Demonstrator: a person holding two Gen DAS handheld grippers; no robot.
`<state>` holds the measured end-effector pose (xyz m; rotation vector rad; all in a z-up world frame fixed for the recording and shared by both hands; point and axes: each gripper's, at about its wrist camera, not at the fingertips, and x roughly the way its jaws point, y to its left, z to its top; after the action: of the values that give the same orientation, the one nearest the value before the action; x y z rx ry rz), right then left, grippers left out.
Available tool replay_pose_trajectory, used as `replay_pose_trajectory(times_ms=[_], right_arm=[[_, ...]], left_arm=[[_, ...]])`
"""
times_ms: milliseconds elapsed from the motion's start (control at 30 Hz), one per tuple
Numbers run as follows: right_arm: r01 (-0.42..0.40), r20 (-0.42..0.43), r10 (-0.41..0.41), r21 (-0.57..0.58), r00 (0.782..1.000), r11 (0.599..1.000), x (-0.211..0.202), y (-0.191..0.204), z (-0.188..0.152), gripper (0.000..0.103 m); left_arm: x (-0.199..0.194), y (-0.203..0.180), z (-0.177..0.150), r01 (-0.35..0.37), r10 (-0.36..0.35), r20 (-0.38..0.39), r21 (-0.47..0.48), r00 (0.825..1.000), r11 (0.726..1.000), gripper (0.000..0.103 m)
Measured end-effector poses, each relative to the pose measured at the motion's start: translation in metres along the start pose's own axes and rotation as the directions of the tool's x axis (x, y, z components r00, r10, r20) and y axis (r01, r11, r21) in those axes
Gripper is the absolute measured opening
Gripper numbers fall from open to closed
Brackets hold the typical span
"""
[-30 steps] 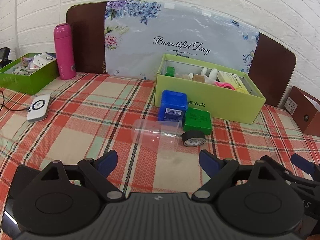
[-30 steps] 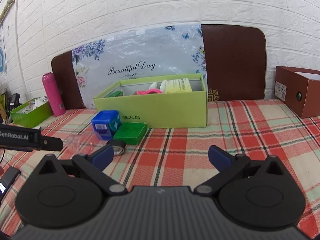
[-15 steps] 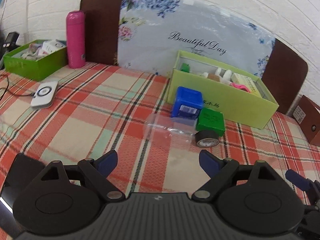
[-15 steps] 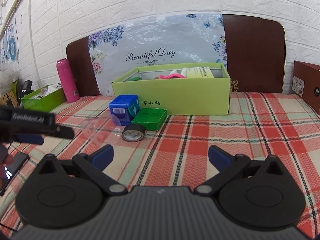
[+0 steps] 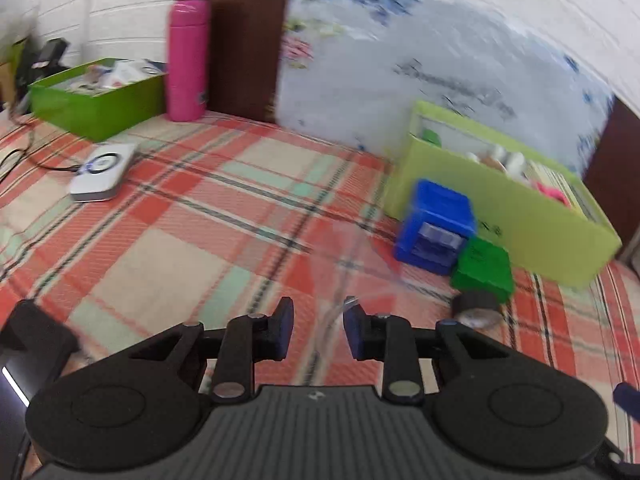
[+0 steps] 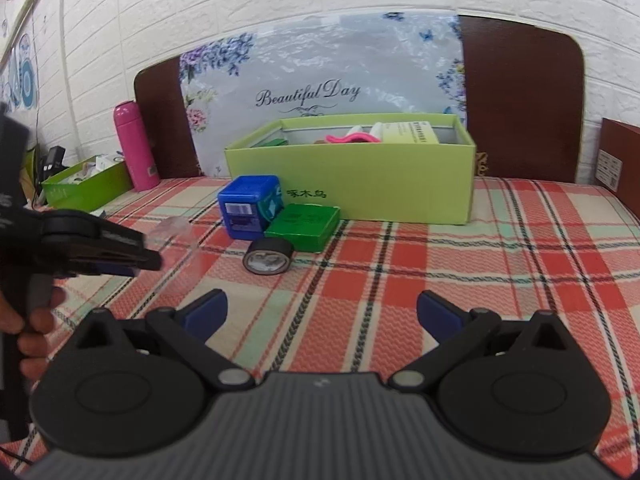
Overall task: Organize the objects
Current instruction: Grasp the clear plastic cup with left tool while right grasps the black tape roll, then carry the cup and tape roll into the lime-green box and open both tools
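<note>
While the left-wrist view is pretty smeared, you can make out the left gripper point(image 5: 317, 332) with its jaws pulled in close around the rim of a clear plastic cup point(image 5: 352, 268); looks like it's pinching the cup wall, and in the right-wrist view the cup point(image 6: 174, 232) sticks out past its tip, at about 9 o'clock. Right gripper point(image 6: 322, 312) hangs above the plaid tabletop point(image 6: 500, 264) with jaws spread wide, nothing between them. At roughly 11 o'clock from it sits a roll of black tape point(image 6: 268, 260), touching a flat green box point(image 6: 304, 222), with a blue box point(image 6: 250, 206) just beside that. Behind them is the big lime-green box point(image 6: 360, 184) with stuff in it. A pink bottle point(image 6: 134, 146) stands upright near 10 o'clock.
</note>
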<state>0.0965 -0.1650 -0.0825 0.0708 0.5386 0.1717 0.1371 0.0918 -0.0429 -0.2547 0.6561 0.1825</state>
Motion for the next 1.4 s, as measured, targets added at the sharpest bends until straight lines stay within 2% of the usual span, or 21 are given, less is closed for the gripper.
replay_pose_trajectory(times_ms=[133,233,367,500,600,667,733,767,833,900,1033,1100,1133,1200,1267,1400], right_arm=[[-0.023,-0.045,0.023,-0.013,0.999,1.000,0.038,0.018,0.010,0.092],[-0.028,-0.067,0.027,-0.012,0.997,1.000,0.061,0.029,0.019,0.084],[-0.022,-0.063,0.018,-0.055,0.998,0.998,0.079,0.043,0.028,0.079],[-0.008,-0.082,0.001,-0.088,0.997,0.996,0.098,0.050,0.033,0.070],[-0.002,-0.094,-0.006,-0.083,0.996,0.997,0.108,0.051,0.032,0.066],[-0.004,-0.098,-0.004,-0.082,0.995,0.997,0.111,0.051,0.031,0.064],[0.000,-0.104,-0.009,-0.086,0.995,0.996,0.114,0.051,0.030,0.059],[0.000,-0.110,-0.010,-0.087,0.994,0.996,0.116,0.051,0.030,0.057],[-0.001,-0.114,-0.009,-0.091,0.993,0.996,0.118,0.051,0.029,0.047],[0.000,-0.108,-0.011,-0.100,0.994,0.995,0.117,0.050,0.027,0.046],[-0.015,-0.103,0.003,-0.119,0.995,0.993,0.103,0.050,0.022,0.046],[-0.030,-0.101,0.019,-0.112,0.995,0.993,0.094,0.050,0.017,0.046],[-0.035,-0.104,0.024,-0.105,0.994,0.994,0.089,0.049,0.014,0.046],[-0.038,-0.104,0.029,-0.093,0.994,0.995,0.079,0.048,0.009,0.046],[-0.041,-0.099,0.033,-0.078,0.995,0.996,0.069,0.045,0.004,0.046],[-0.032,-0.098,0.027,-0.050,0.995,0.998,0.056,0.038,0.002,0.046]], left_arm=[[-0.004,0.007,0.007,-0.023,0.023,0.031,0.019,0.999,1.000,0.032],[0.002,0.010,0.007,0.007,-0.007,0.014,0.040,1.000,0.999,0.032],[0.006,0.019,0.004,0.045,-0.045,0.013,0.029,0.999,0.999,0.032],[-0.003,0.029,0.007,0.143,-0.143,0.002,-0.031,0.990,0.989,0.032],[-0.021,0.030,0.004,0.202,-0.201,0.022,-0.026,0.979,0.979,0.032],[-0.028,0.030,0.002,0.240,-0.239,0.032,-0.037,0.970,0.970,0.037],[-0.031,0.026,0.002,0.265,-0.265,0.017,-0.052,0.964,0.963,0.047],[-0.032,0.023,0.001,0.277,-0.277,0.016,-0.042,0.961,0.960,0.048],[-0.032,0.016,-0.001,0.244,-0.244,0.036,0.004,0.969,0.970,0.049],[-0.027,0.012,-0.002,0.209,-0.209,0.030,0.027,0.977,0.978,0.051],[-0.023,0.021,-0.004,0.232,-0.233,-0.017,-0.045,0.972,0.972,0.052],[-0.024,0.020,-0.004,0.231,-0.231,0.006,-0.056,0.973,0.971,0.060],[-0.024,0.016,-0.002,0.223,-0.222,0.021,-0.038,0.975,0.974,0.066],[-0.023,0.009,0.003,0.189,-0.188,0.056,-0.001,0.981,0.982,0.070],[-0.015,0.004,0.007,0.184,-0.186,0.083,0.030,0.979,0.982,0.080],[0.014,-0.001,0.009,0.189,-0.188,-0.017,0.043,0.982,0.981,0.081]])
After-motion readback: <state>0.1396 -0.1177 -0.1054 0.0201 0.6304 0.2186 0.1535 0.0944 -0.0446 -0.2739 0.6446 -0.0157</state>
